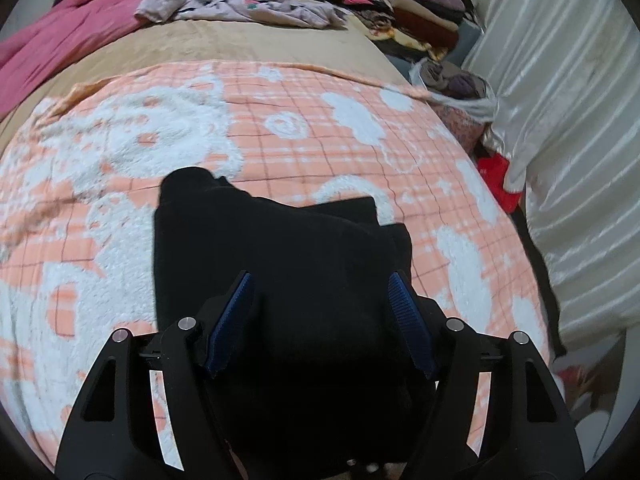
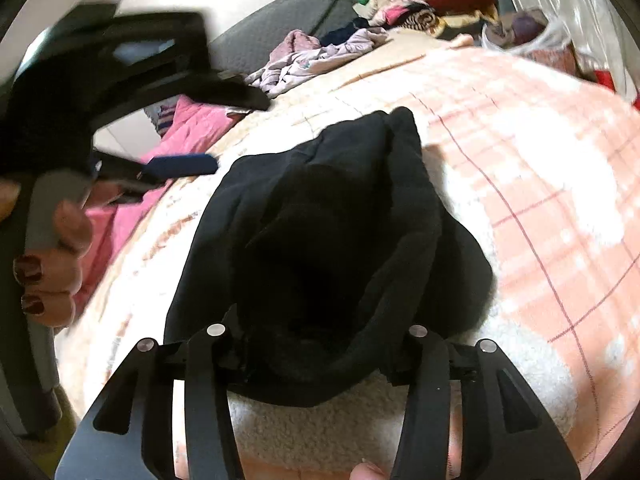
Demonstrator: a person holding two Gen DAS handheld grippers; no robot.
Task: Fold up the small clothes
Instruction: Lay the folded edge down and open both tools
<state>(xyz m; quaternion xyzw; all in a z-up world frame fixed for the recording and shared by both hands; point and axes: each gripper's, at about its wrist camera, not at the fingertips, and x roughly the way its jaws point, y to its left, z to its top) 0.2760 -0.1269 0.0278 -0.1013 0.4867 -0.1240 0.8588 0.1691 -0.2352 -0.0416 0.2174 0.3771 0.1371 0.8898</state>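
A black garment (image 1: 280,264) lies partly folded on the peach and white checked blanket (image 1: 280,120). My left gripper (image 1: 320,284) is open, its blue pads (image 1: 236,316) apart just above the near part of the garment. In the right wrist view the garment (image 2: 320,216) lies bunched right in front of my right gripper (image 2: 316,344). Its fingertips are buried in the black cloth, so I cannot see how the jaws stand. The left gripper (image 2: 224,132) shows at the upper left there, open, held by a hand.
A pink cloth (image 1: 68,28) and lilac clothes (image 1: 240,4) lie at the far end of the bed. Stacked folded clothes (image 1: 400,4) sit at the far right. A white curtain (image 1: 572,140) hangs along the right side, with a bag of clothes (image 1: 460,84) beside it.
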